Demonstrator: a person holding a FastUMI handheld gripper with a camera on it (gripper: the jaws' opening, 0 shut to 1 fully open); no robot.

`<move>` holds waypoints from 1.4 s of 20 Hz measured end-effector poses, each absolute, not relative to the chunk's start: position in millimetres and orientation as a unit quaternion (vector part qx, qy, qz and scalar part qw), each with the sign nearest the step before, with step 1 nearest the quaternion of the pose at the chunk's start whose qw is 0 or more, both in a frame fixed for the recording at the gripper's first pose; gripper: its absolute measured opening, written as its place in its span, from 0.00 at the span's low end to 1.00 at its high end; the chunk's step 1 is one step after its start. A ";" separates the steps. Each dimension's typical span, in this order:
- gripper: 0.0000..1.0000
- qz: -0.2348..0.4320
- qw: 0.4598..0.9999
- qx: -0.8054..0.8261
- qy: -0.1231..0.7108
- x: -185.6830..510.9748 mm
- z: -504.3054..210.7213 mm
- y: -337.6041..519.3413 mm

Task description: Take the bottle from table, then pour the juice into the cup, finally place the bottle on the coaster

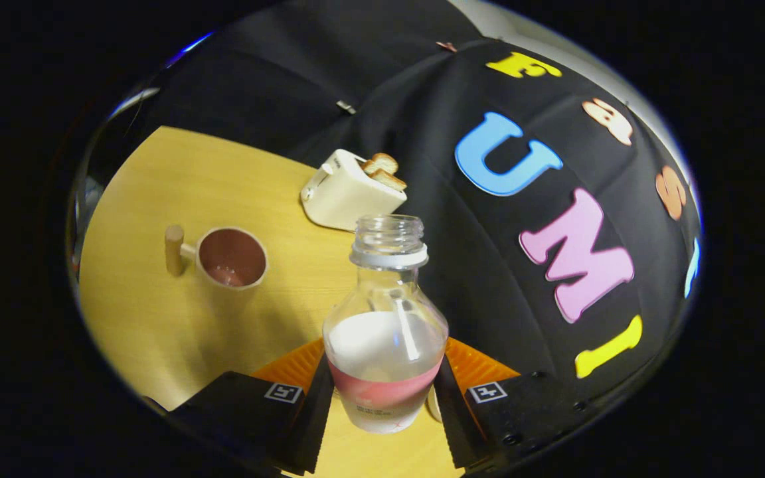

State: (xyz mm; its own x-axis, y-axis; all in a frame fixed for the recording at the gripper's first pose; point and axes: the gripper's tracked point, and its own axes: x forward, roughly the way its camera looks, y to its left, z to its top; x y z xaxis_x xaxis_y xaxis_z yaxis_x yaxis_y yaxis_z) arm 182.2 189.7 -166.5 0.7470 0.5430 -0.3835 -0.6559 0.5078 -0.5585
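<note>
Over yellow table (176, 318), gripper (382, 392) clamps bottle (386, 345).

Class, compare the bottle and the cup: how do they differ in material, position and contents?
The bottle is clear with a narrow neck; the cup is opaque, wide-mouthed, with a side handle. The bottle is gripped between the gripper's fingers; the cup stands free on the table. The bottle holds much liquid, the cup little. Both are open-topped.
</note>
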 end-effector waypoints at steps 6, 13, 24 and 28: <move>0.75 0.308 0.927 -0.168 0.134 222.3 -167.0 174.6; 0.75 0.272 0.957 -0.018 0.097 256.1 -174.5 168.4; 0.75 0.246 0.966 -0.020 0.078 274.3 -227.8 175.2; 0.75 0.242 0.966 -0.020 0.085 272.6 -241.6 173.3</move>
